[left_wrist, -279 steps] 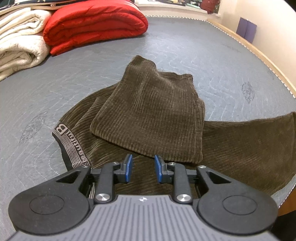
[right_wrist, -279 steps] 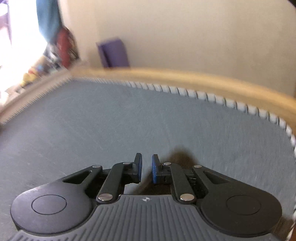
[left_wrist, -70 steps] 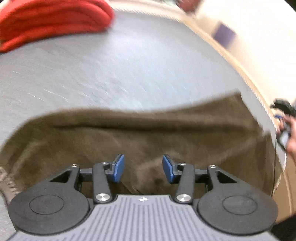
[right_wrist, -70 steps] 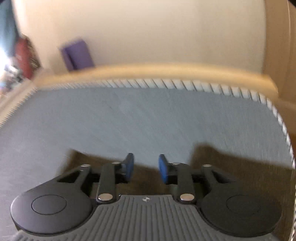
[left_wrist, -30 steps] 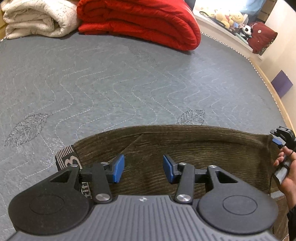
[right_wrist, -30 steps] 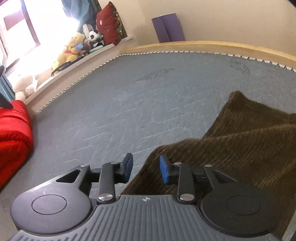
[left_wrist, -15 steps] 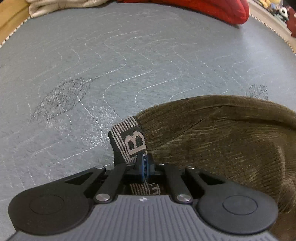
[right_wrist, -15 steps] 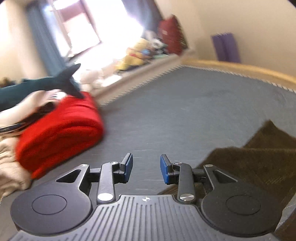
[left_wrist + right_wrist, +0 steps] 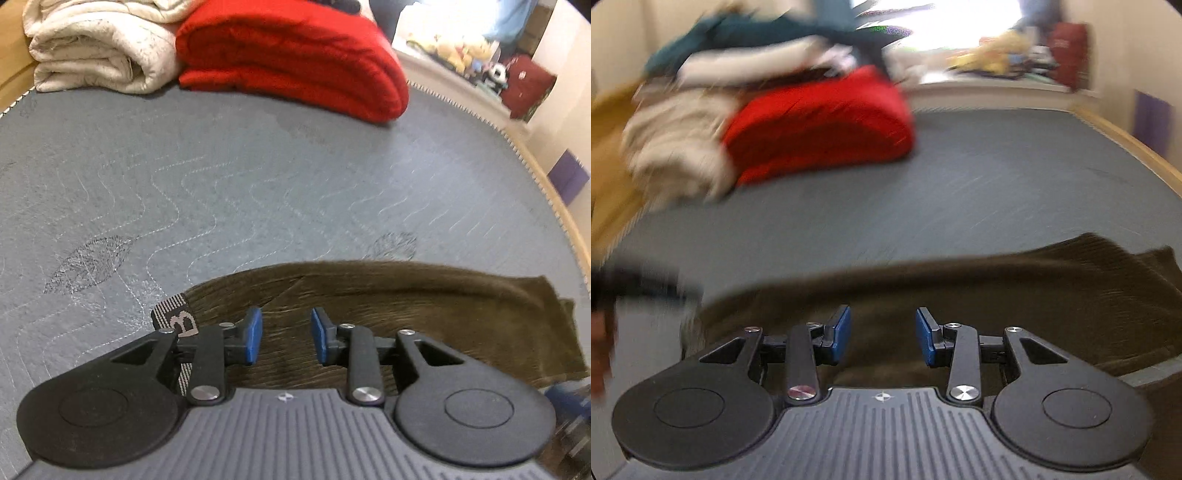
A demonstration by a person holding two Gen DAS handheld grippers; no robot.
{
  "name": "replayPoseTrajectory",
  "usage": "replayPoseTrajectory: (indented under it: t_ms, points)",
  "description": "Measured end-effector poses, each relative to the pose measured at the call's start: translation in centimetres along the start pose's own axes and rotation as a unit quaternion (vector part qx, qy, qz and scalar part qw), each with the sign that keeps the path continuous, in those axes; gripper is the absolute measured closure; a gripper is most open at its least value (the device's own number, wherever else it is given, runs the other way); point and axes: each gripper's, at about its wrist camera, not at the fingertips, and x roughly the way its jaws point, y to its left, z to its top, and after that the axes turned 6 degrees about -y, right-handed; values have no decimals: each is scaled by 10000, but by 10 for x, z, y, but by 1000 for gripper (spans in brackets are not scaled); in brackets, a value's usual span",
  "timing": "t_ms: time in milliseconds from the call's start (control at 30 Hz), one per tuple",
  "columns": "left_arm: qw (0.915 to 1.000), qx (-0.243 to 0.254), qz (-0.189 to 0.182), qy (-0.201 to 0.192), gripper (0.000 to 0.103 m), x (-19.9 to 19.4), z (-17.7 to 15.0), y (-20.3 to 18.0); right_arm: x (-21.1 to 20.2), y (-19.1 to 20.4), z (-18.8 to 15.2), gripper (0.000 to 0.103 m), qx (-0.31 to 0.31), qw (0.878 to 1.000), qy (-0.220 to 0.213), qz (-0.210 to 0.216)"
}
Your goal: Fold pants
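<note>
While the grey quilted bed (image 9: 258, 177) fills both your views, the red blanket (image 9: 295, 59) and the cream blanket (image 9: 99, 48) sit folded side by side at its far end. Your brown corduroy pants (image 9: 406, 302) lie folded in a long band across the near edge, waistband (image 9: 177, 315) to the left. Your left gripper (image 9: 285, 336) hovers over them, fingers just opened, nothing between. Your right gripper (image 9: 882, 336) likewise, fingers just widened, apart, empty.

One brown pants (image 9: 424, 306), one red blanket (image 9: 295, 59), one cream blanket (image 9: 99, 51), one mattress (image 9: 258, 177).
</note>
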Motion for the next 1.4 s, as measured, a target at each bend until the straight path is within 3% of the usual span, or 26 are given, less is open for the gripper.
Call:
replayPoseTrajectory:
  t_ms: [133,300,433,533,667,767,833,867,967,1100,1200,1300,1400]
  points:
    - [9999,-44,-49,-138,69,-21,3,0,-13,42,-28,63,-582,9975,137,375]
    - [9997,-54,-169,-171,68,-38,-4,2,-37,81,-55,63,-1615,9852,-255,514]
    - [9996,118,-210,-163,68,-47,-15,7,-35,79,-59,63,-1609,9861,-52,417]
    - [9997,123,-48,-197,68,-48,-18,21,-21,74,-61,63,-1413,9870,377,672]
    - [9997,-26,191,-143,68,-40,-16,44,-11,105,-80,63,-1946,9640,1022,1499]
    - [9996,-75,230,-119,68,-37,-13,54,-5,138,-110,63,-2617,9358,1547,1787]
    - [9997,-74,204,-122,68,-38,-12,57,-2,158,-137,64,-3164,9098,1938,1859]
    - [9997,-73,184,-128,68,-38,-11,57,-1,165,-148,68,-3354,9015,2003,1861]
    - [9998,-55,133,-130,68,-39,-10,59,-6,175,-153,69,-3600,8971,1819,1802]
    - [9998,-95,128,-140,65,-41,-10,63,-12,173,-133,68,-3249,9132,1501,1948]
    - [9998,-101,138,-125,64,-40,-11,65,-18,179,-131,60,-2992,9157,1284,2355]
    - [9998,-120,146,-119,64,-40,-11,66,-14,190,-142,50,-3021,9015,1547,2686]
    - [9997,-138,139,-120,64,-40,-10,66,-12,203,-163,49,-3554,8794,1707,2670]
